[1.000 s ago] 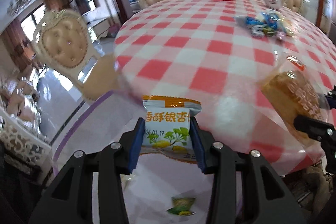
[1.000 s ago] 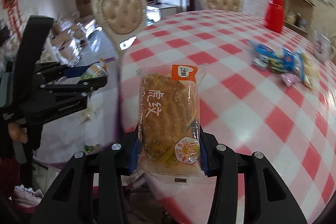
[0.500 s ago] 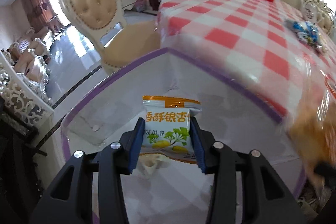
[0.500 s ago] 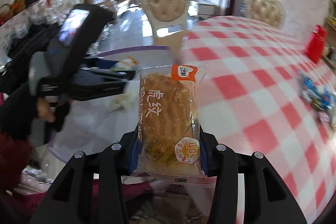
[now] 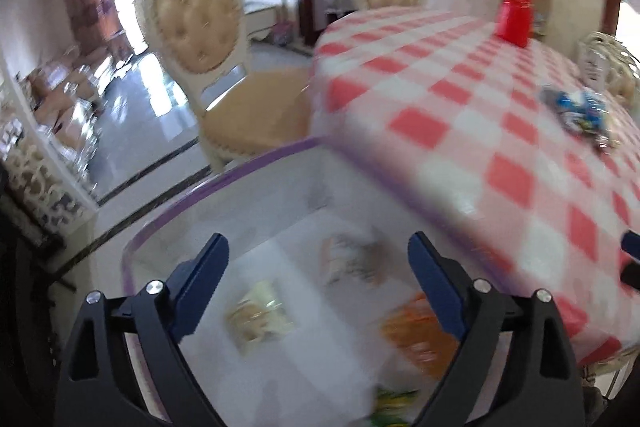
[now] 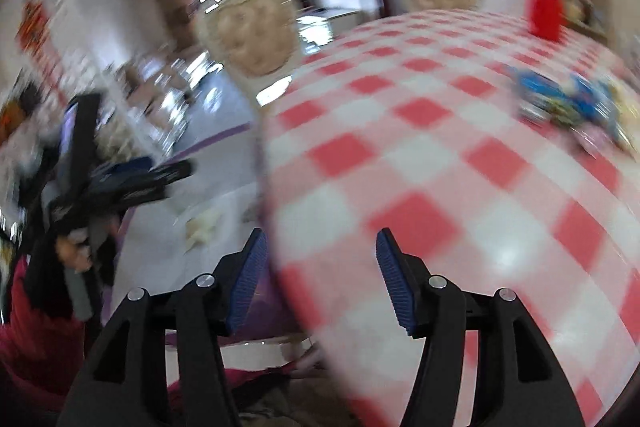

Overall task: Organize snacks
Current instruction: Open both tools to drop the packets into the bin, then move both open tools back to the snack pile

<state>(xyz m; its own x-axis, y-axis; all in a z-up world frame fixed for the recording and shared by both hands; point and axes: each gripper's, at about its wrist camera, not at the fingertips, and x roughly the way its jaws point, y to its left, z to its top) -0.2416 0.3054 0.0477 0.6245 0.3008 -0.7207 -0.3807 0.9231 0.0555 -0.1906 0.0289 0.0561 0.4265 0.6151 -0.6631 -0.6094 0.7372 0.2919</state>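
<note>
both grippers gape empty beside the table [image 6: 440,167] edge.

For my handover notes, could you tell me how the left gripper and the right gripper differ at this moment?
The left gripper, jaws just opened, gapes wider than the right gripper, whose jaws have also just opened. The left hangs over the purple-rimmed bin; the right straddles the checked table's edge. Both are empty.

Round table [image 5: 460,115] in red-and-white checked cloth, red container [image 5: 516,15] at far edge, blue-wrapped snack pile [image 5: 576,109] right
</note>
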